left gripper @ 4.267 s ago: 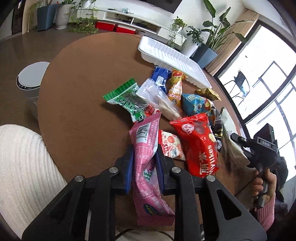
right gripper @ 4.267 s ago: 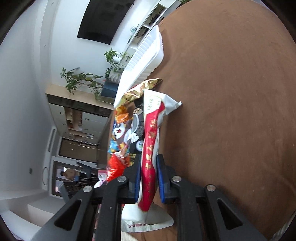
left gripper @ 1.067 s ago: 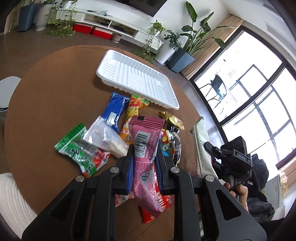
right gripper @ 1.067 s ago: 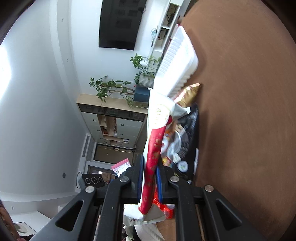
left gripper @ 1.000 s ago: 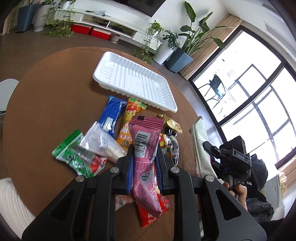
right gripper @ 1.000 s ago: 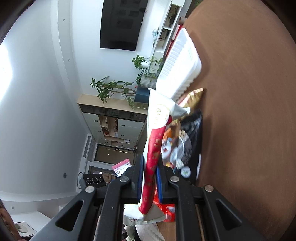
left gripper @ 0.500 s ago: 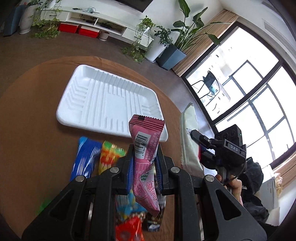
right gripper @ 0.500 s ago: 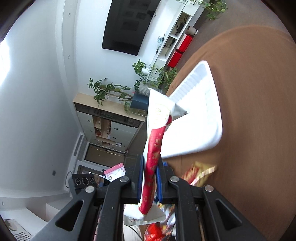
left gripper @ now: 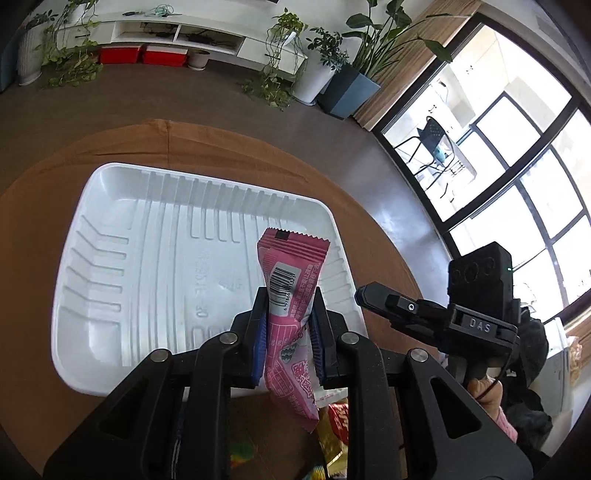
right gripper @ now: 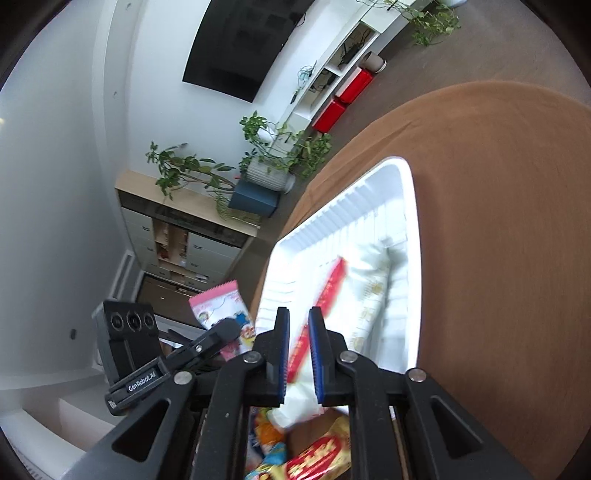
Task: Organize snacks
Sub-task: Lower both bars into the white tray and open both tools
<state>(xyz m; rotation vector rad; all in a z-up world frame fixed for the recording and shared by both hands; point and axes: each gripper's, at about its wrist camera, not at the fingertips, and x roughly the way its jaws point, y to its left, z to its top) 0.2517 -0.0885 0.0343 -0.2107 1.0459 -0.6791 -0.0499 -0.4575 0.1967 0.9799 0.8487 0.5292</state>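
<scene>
A: So, left gripper [left gripper: 289, 300] first?

B: Clamped tight on the pink packet [left gripper: 291, 266], pinched at the waist, barcode end up, tail dangling below the pads. Probably held mid-body so that it hangs free and drops flat on release.

A: And where over the tray?

B: Above the near right part of the white tray [left gripper: 147, 236], not touching it. Tray floor bare in the left wrist view.

A: Right gripper [right gripper: 298, 317]?

B: Closed on the red-and-white packet [right gripper: 369, 291], red stripe running between the pads, white body flopped forward over the tray's near end. Blurred, so cannot tell whether resting on the ribs or just above them.

A: Why both at once?

B: Looks like 2 packets carried together to save a trip; tray as the collecting spot, judging by the task.

A: Anything left behind?

B: Yes, loose snacks [right gripper: 317, 458] on the near side, low in the right wrist view, outside the tray.

A: Surface?

B: Round brown table [right gripper: 498, 221], matte, tray toward its far edge.

A: Room?

B: Brown floor, potted plants [left gripper: 280, 88], white shelf unit [left gripper: 207, 29] with 2 red boxes [left gripper: 142, 55], dark wall screen [right gripper: 240, 48], tall windows [left gripper: 517, 147] on the right.
</scene>
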